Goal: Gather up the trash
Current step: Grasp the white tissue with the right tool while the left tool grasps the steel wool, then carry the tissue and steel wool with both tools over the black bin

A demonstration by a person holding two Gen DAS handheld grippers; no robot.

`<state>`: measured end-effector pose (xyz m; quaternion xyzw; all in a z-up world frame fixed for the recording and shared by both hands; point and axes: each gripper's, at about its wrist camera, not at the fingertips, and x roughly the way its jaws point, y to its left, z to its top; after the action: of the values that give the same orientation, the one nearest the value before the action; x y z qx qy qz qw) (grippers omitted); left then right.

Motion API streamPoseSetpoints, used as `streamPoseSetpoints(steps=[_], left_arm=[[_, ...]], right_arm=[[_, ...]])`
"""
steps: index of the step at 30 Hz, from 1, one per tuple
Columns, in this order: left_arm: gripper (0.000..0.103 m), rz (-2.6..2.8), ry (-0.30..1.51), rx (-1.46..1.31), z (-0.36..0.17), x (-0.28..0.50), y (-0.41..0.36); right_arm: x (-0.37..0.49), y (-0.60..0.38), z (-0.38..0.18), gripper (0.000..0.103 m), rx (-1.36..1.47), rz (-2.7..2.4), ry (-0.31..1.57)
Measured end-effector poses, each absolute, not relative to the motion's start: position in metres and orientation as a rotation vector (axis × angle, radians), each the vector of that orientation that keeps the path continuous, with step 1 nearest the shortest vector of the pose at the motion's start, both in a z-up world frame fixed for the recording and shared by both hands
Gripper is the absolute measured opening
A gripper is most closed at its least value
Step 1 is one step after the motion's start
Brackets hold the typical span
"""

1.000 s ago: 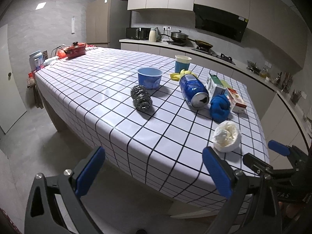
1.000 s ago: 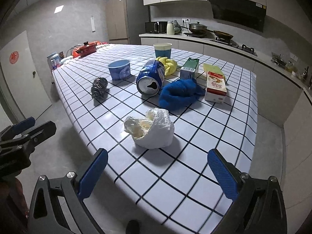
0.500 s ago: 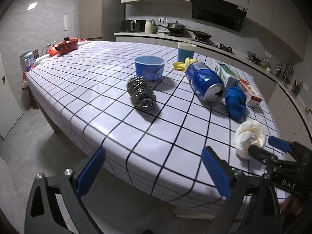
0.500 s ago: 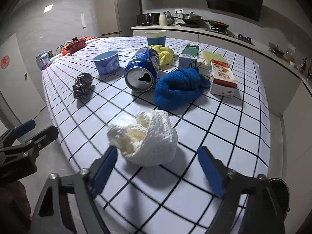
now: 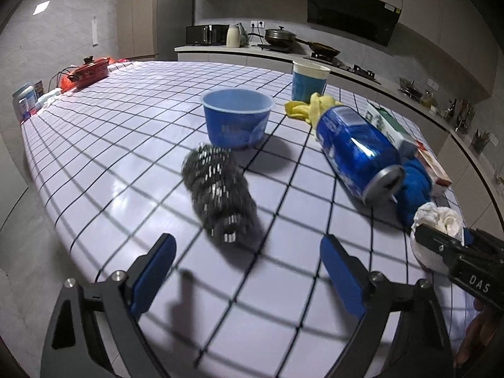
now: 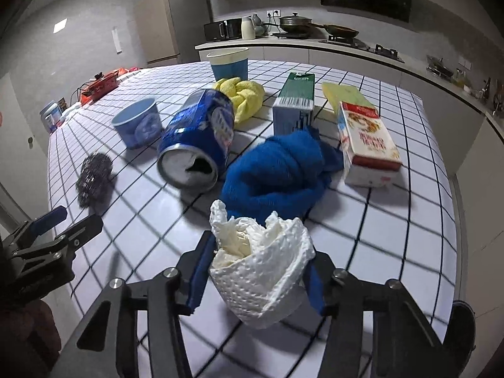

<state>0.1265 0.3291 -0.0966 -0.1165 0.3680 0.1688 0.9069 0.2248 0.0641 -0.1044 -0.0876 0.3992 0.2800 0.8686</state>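
Right gripper (image 6: 256, 278) has both pads pinched on the crumpled paper towel (image 6: 261, 267) at its waist; left gripper (image 5: 249, 277) is spread wide and empty, steel scrubber (image 5: 219, 193) just ahead of it. Towel looks light, soft and crushable, so a mid-body squeeze should do. Beyond it: blue cloth (image 6: 280, 173), then the tipped can (image 6: 197, 137).

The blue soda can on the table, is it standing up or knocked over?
Knocked over. The blue soda can lies on its side on the checked tablecloth, its opened top facing the right wrist camera.
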Motion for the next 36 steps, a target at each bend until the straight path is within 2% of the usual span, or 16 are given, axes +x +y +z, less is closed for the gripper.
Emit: streamPoseSetpoints(steps=[3,6,7,8,9,11,20,36], left_arm=[[0.084,0.340,0.769,-0.249,-0.098,0.138,0.338],[0.072,0.329,0.788,-0.266,-0.103,0.148,0.345],[0.064,0.332,0.789,-0.262,-0.103,0.151,0.346],[0.046,0.342,0.788,-0.247,-0.103,0.151,0.346],[0.038,0.349,0.788,-0.234,-0.102,0.151,0.346],[0.037,0.324,0.779,-0.262,-0.100,0.148,0.349],[0.036,0.283,0.743,-0.264,-0.077,0.114,0.325],[0.036,0.116,0.707,-0.210,-0.039,0.101,0.220]], right_arm=[[0.235,0.070,-0.104,0.050,-0.179,0.588,0.836],[0.243,0.077,-0.104,0.048,-0.179,0.595,0.837],[0.245,0.079,-0.104,0.047,-0.179,0.597,0.837],[0.245,0.080,-0.104,0.045,-0.179,0.598,0.837],[0.245,0.081,-0.103,0.043,-0.176,0.599,0.837],[0.243,0.080,-0.101,0.040,-0.174,0.602,0.834],[0.225,0.059,-0.080,0.038,-0.148,0.609,0.802],[0.179,-0.056,-0.023,0.038,-0.090,0.529,0.711]])
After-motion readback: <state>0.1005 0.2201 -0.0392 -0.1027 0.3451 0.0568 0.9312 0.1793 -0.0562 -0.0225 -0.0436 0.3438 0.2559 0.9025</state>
